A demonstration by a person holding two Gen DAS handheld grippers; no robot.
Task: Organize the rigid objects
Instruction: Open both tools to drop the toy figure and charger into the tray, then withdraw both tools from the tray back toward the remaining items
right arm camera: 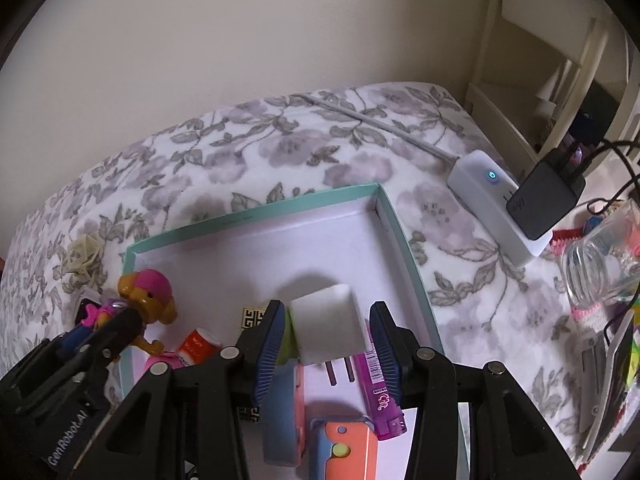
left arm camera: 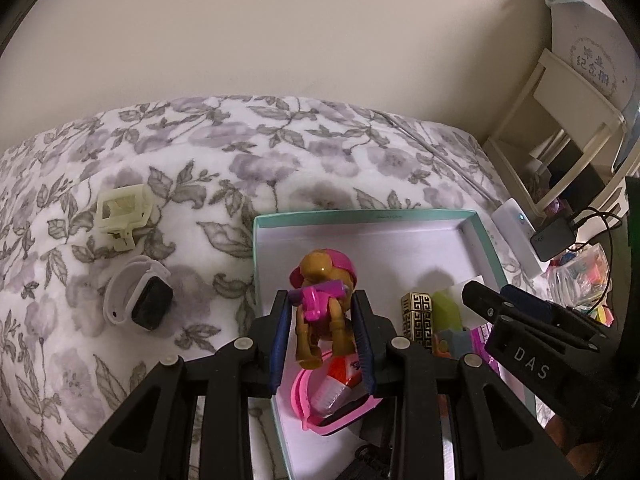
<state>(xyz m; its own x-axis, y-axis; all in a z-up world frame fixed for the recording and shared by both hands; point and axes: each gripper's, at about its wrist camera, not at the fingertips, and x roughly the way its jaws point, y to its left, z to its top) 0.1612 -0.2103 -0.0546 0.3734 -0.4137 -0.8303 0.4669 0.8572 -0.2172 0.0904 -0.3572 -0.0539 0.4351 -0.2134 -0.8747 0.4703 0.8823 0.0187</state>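
While each claw grips, left claw [left arm camera: 322, 312] the toy dog [left arm camera: 324, 304], right claw [right arm camera: 328, 324] the white plug [right arm camera: 326, 326], the teal box's [right arm camera: 256, 210] far half lies bare on the floral bed [right arm camera: 320, 152].

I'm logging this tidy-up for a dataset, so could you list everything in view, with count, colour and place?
Box: one, teal rim, white inside, on the bedspread.
Toy dog: one, brown with pink cap, between the left gripper's pads, over the box.
Plug adapter: one, white, between the right gripper's pads, over the box.
Lighter: one, purple, in the box.
Patterned block: one, gold and black, in the box.
Hair claw: one, cream, on the bedspread.
Smartwatch: one, white band, black face, on the bedspread.
Power strip: one, white, on the bedspread.
Bedspread: one, white, grey floral.
Left gripper: black, blue pads.
Right gripper: black, blue pads.
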